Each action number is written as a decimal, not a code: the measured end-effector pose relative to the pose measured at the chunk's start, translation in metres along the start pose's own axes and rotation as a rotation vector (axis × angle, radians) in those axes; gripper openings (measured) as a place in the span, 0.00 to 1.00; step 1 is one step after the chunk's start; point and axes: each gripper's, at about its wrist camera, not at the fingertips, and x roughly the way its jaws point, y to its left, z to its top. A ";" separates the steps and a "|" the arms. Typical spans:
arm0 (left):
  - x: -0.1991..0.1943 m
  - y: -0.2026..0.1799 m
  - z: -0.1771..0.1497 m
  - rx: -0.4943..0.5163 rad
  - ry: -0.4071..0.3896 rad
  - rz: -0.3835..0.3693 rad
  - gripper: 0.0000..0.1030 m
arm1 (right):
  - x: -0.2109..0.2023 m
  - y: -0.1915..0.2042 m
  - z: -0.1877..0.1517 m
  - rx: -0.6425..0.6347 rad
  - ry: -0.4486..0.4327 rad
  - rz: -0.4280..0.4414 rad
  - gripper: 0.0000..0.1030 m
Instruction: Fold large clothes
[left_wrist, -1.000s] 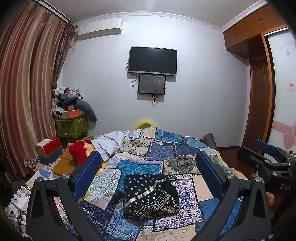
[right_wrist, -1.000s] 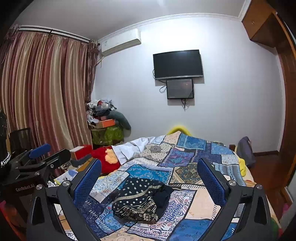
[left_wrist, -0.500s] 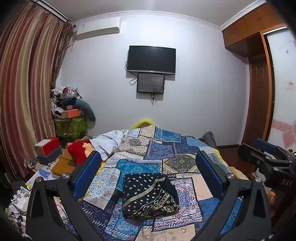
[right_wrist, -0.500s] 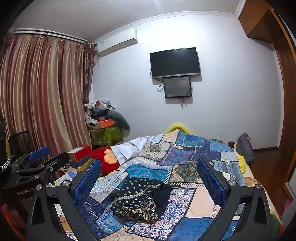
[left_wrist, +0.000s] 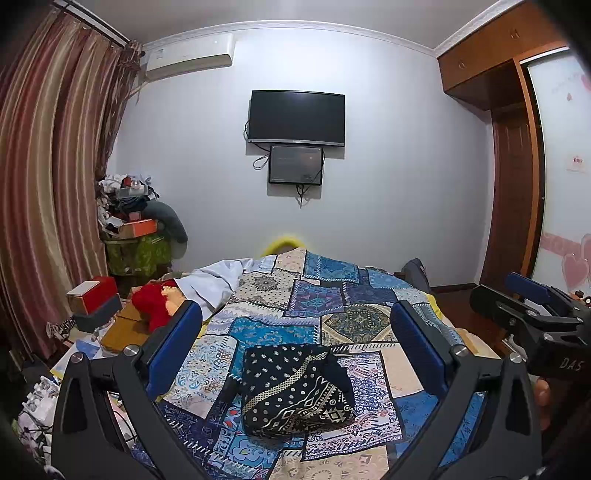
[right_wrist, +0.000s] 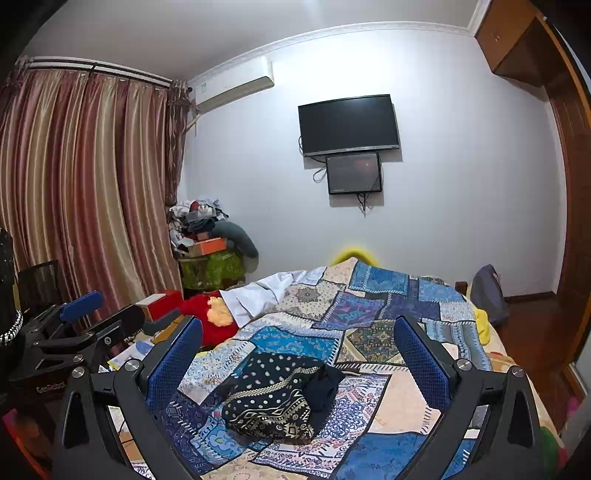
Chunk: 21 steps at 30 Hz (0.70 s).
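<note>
On the bed's patchwork quilt (left_wrist: 332, 295) the dark patterned garment (left_wrist: 295, 387) sits in a compact bundle. Left claw (left_wrist: 295, 347) and right claw (right_wrist: 297, 350) hover above, both spread wide, holding nothing. Fits either a finished fold or a crumpled heap.

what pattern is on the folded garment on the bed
Black with white dots and cream geometric bands; the folded garment shows best in the left wrist view.

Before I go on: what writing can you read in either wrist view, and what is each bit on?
"DAS": on the body of the right tongs, seen from the left wrist view.
"CenRobot", last letters cut off: on the body of the left tongs, seen from the right wrist view.
Sticker on the wardrobe door: too small to read.
Air conditioner label: too blurred to read.
</note>
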 end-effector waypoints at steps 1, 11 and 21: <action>0.000 0.000 0.000 0.000 0.001 -0.005 1.00 | 0.000 -0.001 0.000 0.001 0.000 0.000 1.00; 0.003 0.001 0.002 0.007 0.014 -0.040 1.00 | 0.000 -0.003 0.000 0.000 0.001 0.002 1.00; 0.002 0.000 0.002 0.015 0.005 -0.050 1.00 | -0.002 -0.001 -0.003 0.009 -0.002 -0.008 1.00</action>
